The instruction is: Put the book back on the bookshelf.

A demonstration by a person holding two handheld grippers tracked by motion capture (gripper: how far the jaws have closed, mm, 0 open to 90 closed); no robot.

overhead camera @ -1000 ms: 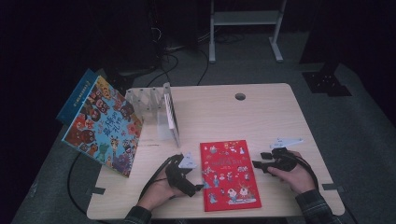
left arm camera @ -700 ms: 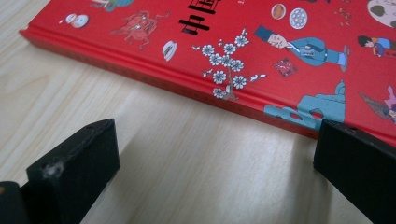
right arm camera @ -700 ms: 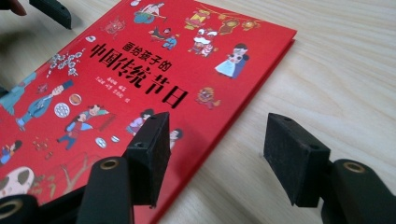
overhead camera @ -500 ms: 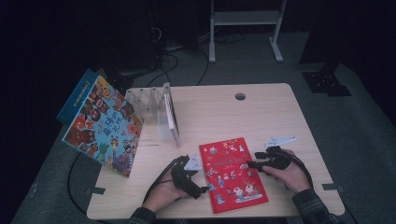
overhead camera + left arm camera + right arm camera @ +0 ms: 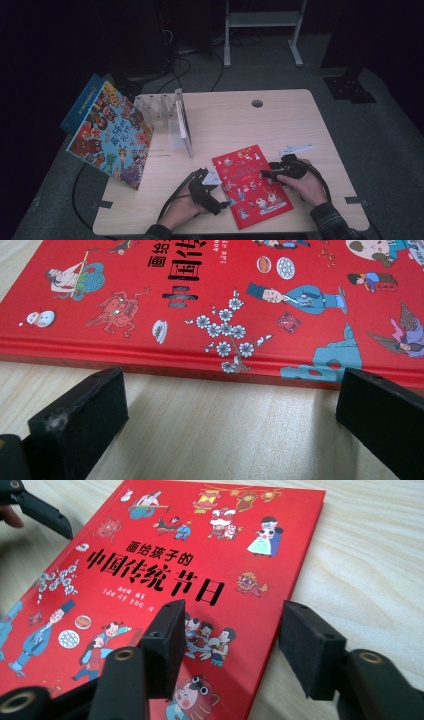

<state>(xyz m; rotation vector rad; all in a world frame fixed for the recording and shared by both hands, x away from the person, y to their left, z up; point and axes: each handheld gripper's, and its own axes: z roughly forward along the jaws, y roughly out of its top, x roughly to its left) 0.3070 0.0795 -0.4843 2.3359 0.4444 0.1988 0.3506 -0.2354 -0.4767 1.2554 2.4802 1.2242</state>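
surface: pale wood worktop (image 5: 280, 125) with a round cable hole | room: dark, grey floor, cables behind | red book (image 5: 251, 184) lies flat near the front edge | left tool (image 5: 230, 405) open, jaws on the wood just beside the spine | right tool (image 5: 230, 645) open, jaws astride the book's right edge | colourful book (image 5: 110, 134) leans at the left.

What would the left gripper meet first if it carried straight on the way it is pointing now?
Most likely the spine edge of the red book, lying flat just ahead of the open left gripper; only bare table shows between them.
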